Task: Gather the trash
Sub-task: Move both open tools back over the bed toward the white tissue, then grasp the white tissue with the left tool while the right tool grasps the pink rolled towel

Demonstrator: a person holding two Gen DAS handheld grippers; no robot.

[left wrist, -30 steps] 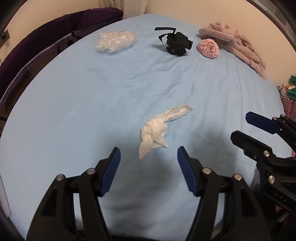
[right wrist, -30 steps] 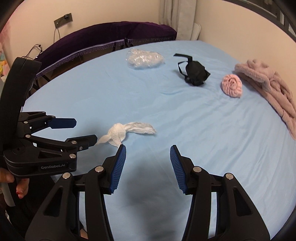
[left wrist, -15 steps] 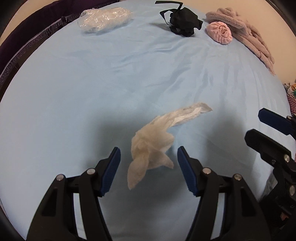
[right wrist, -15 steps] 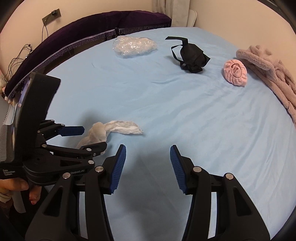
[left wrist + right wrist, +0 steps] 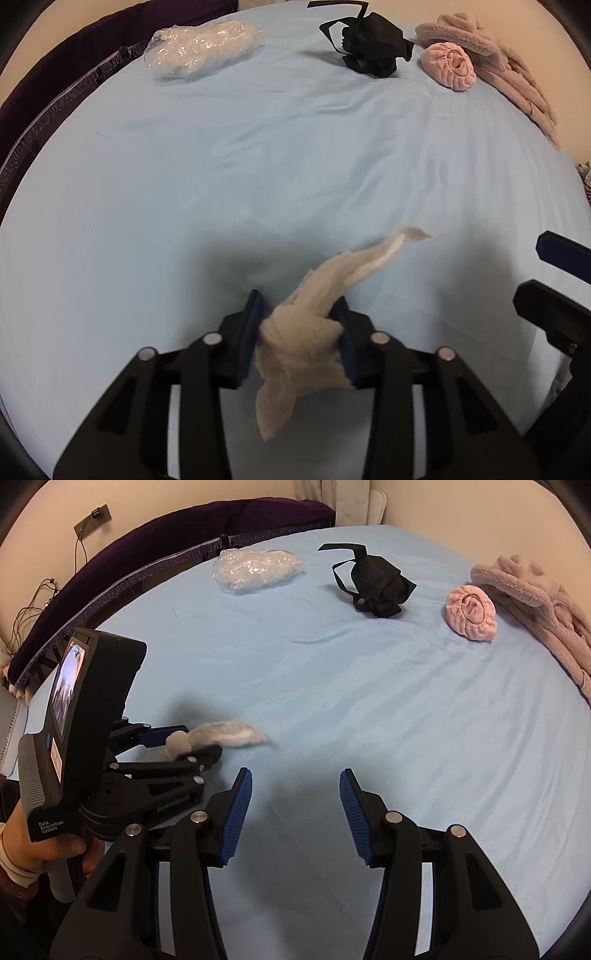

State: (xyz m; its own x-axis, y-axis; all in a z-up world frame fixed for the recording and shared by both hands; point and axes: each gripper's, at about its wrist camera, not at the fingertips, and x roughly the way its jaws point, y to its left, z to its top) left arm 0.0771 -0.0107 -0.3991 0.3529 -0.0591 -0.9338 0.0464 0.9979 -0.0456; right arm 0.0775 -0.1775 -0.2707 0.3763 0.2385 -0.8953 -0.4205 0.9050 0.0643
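The left tool [image 5: 299, 325] carried readable print: "GenRobot.AI" on its black body and "Data Acquisition System" low on the handle, next to a small lit screen [image 5: 66, 686]. A hand [image 5: 48, 845] in a pale cuff gripped that handle.

Its jaws had just been closing and were clamped on the knotted middle of a crumpled white tissue [image 5: 310, 328], near the front edge of the bed [image 5: 258, 166]. One tail of the tissue stuck out past the fingertips, another hung down between the fingers. The right tool [image 5: 295, 812] sat just beside it, jaws spread apart with nothing between them, blue ribbed pads [image 5: 238, 812] facing bare sheet.

Up by the far edge lay a clear plastic bag [image 5: 258, 568], crinkled; couldn't tell what was in it. Near that was a bunched black cloth thing with straps [image 5: 376, 579]. Toward the far right corner were a rolled pink cloth [image 5: 471, 613] and, touching it, a fuzzy pink garment [image 5: 535, 602] along the right edge. A dark purple headboard [image 5: 184, 535] ran behind the bed.
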